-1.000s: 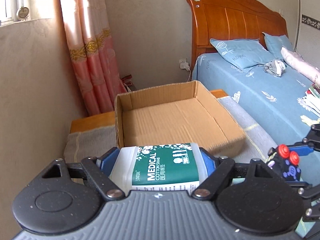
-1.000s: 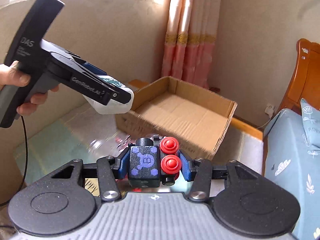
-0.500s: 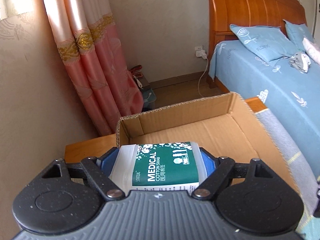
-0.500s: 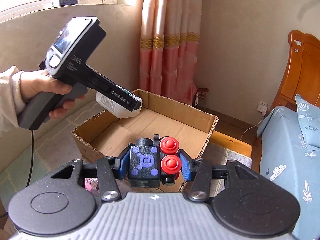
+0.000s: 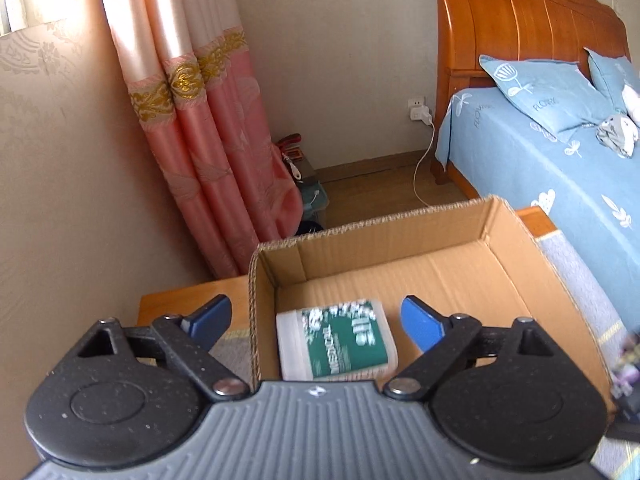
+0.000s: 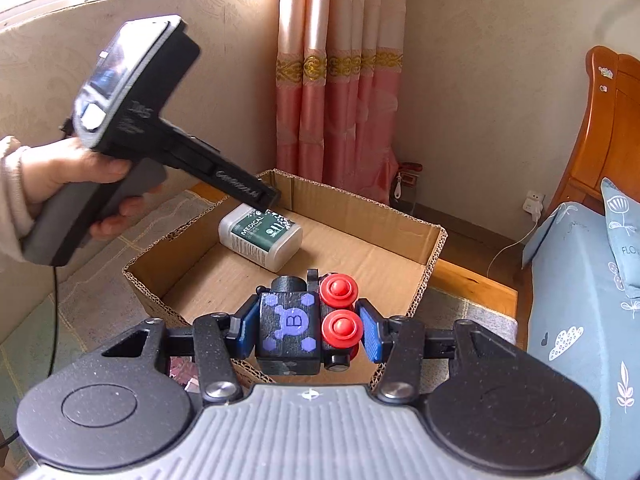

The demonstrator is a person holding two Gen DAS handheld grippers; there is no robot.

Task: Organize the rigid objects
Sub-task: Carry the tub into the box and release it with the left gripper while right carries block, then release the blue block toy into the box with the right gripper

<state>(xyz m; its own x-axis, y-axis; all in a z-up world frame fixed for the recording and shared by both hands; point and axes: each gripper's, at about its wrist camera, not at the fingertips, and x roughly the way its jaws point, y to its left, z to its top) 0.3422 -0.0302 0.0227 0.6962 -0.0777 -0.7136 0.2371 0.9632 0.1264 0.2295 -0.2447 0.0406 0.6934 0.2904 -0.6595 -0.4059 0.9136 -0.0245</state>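
A white tub of medical cotton swabs with a green label (image 5: 338, 344) lies on the floor of an open cardboard box (image 5: 400, 222), near its left corner; it also shows in the right wrist view (image 6: 262, 238). My left gripper (image 5: 316, 320) is open and empty above the tub, its blue pads (image 5: 420, 318) spread wide; in the right wrist view its tip (image 6: 260, 196) hangs just over the tub. My right gripper (image 6: 306, 328) is shut on a black toy block with purple marks and red buttons (image 6: 308, 324), held above the box's near edge (image 6: 160, 300).
The box stands on a low wooden table (image 5: 192, 298) with a cloth (image 6: 120, 292). A pink curtain (image 5: 208, 140) hangs behind on the left. A bed with blue sheets (image 5: 560, 160) and a wooden headboard (image 5: 520, 28) lies to the right.
My left gripper opened and let go of the cotton swab tub, which now lies in the box. My right gripper moved closer over the box, still holding the toy block.
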